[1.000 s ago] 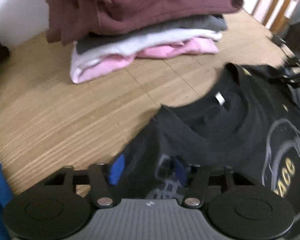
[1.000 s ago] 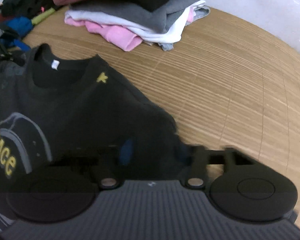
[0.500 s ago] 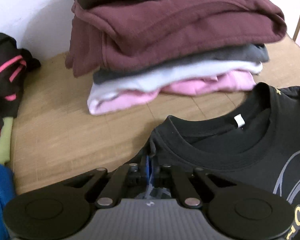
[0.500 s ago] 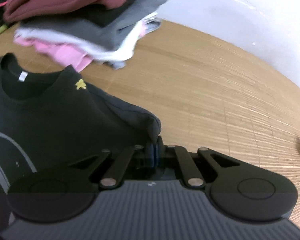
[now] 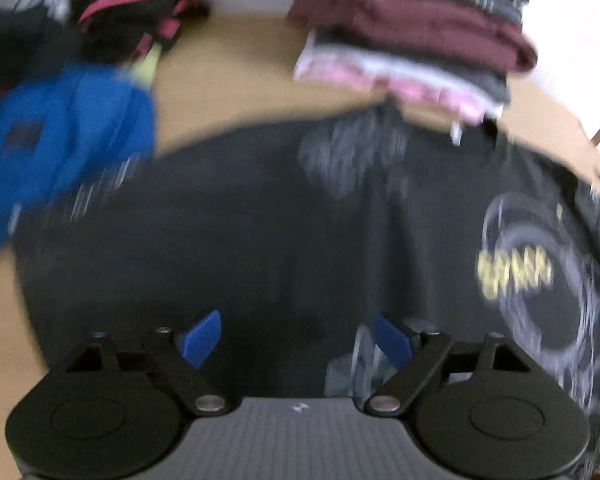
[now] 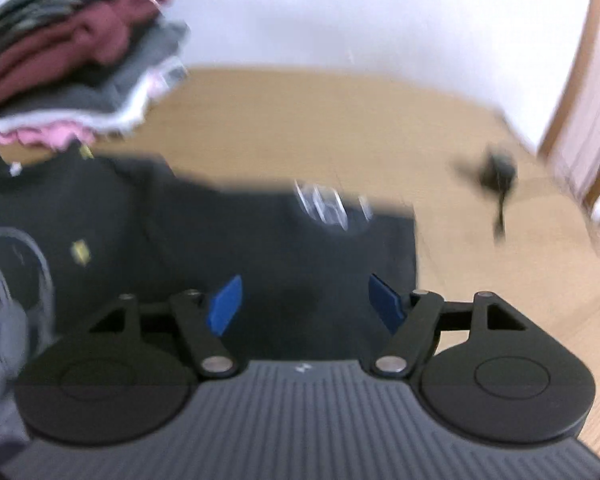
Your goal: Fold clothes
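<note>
Soft, even indoor light; heavy motion blur smears both fisheye views, edges bowed and dark-cornered.

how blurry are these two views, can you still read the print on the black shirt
Left wrist view: heavy motion smear; the black t-shirt shows yellow lettering that is unreadable, and the folded stack is streaked. Right wrist view: equally smeared, the print only pale arcs; the gripper bodies stay sharp in both.

2 matching black handheld grippers

Left gripper (image 5: 298,338) and right gripper (image 6: 305,303): blue pads; black linkage arms; silver pivot screws; ribbed grey body
</note>
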A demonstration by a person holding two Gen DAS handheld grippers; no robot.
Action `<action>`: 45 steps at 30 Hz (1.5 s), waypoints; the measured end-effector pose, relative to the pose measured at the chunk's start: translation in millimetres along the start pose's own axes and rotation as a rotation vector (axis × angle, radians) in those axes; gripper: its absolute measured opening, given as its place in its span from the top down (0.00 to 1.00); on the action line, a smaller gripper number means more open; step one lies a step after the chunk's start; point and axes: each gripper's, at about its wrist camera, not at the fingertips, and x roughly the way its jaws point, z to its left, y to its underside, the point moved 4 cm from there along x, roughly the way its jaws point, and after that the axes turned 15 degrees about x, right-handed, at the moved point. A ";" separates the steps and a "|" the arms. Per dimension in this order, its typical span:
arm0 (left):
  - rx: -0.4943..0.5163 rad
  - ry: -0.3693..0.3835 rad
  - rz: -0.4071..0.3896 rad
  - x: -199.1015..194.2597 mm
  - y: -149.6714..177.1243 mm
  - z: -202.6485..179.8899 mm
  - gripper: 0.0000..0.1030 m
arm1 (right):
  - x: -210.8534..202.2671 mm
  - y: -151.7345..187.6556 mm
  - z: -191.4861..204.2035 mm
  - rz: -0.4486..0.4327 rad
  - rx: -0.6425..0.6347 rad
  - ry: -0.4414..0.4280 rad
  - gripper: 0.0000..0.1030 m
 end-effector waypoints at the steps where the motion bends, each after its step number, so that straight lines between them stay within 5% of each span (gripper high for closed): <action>1: -0.034 -0.018 0.016 -3.7 13.5 -2.2 0.17 | 4.2 0.3 -14.2 0.005 0.049 -0.007 0.30; 2: -0.070 -0.038 0.030 -7.5 26.3 -4.5 0.18 | 8.2 -0.3 -28.8 0.005 0.104 -0.014 0.29; 8: -0.206 -0.075 0.007 -47.9 79.9 -39.6 0.17 | 24.2 -26.1 -96.9 -0.083 0.273 0.342 0.29; 11: -0.218 -0.081 -0.011 -62.6 101.4 -63.4 0.17 | 11.2 -20.4 -114.0 -0.152 0.139 0.620 0.29; 13: -0.242 -0.072 -0.008 -65.2 115.6 -75.8 0.17 | -15.5 -0.1 -114.9 -0.190 0.049 0.641 0.29; 16: -0.254 -0.014 -0.016 -63.0 131.5 -95.4 0.17 | -81.8 42.2 -111.6 -0.169 0.100 0.381 0.29; 20: -0.085 0.020 -0.050 -66.9 140.1 -128.6 0.09 | -180.6 124.0 -104.8 -0.052 0.355 -0.179 0.28; 23: 0.006 0.030 -0.050 -67.1 147.0 -131.4 0.09 | -214.8 170.6 -105.0 0.077 0.503 -0.328 0.28; 26: 0.016 0.065 -0.069 -75.0 159.3 -123.1 0.09 | -228.7 216.8 -96.9 0.217 0.366 -0.296 0.28; 29: -0.023 0.095 -0.070 -86.1 180.2 -112.3 0.10 | -233.4 261.4 -86.0 0.292 0.066 -0.123 0.27; 35: -0.071 0.132 0.013 -105.4 241.7 -95.8 0.11 | -191.5 289.0 -62.8 0.378 -0.073 -0.246 0.29; 39: -0.152 0.117 0.077 -114.6 284.7 -90.7 0.11 | -158.3 304.6 -46.8 0.364 -0.108 -0.250 0.31; 40: -0.169 0.112 0.093 -114.1 293.2 -90.3 0.11 | -149.6 309.3 -42.8 0.370 -0.127 -0.231 0.50; 41: -0.184 0.104 0.106 -112.9 299.9 -90.7 0.11 | -140.9 313.9 -38.6 0.378 -0.147 -0.209 0.96; 45: -0.272 0.071 0.120 -110.3 319.3 -92.7 0.12 | -161.1 315.3 -39.5 0.320 -0.187 -0.148 0.96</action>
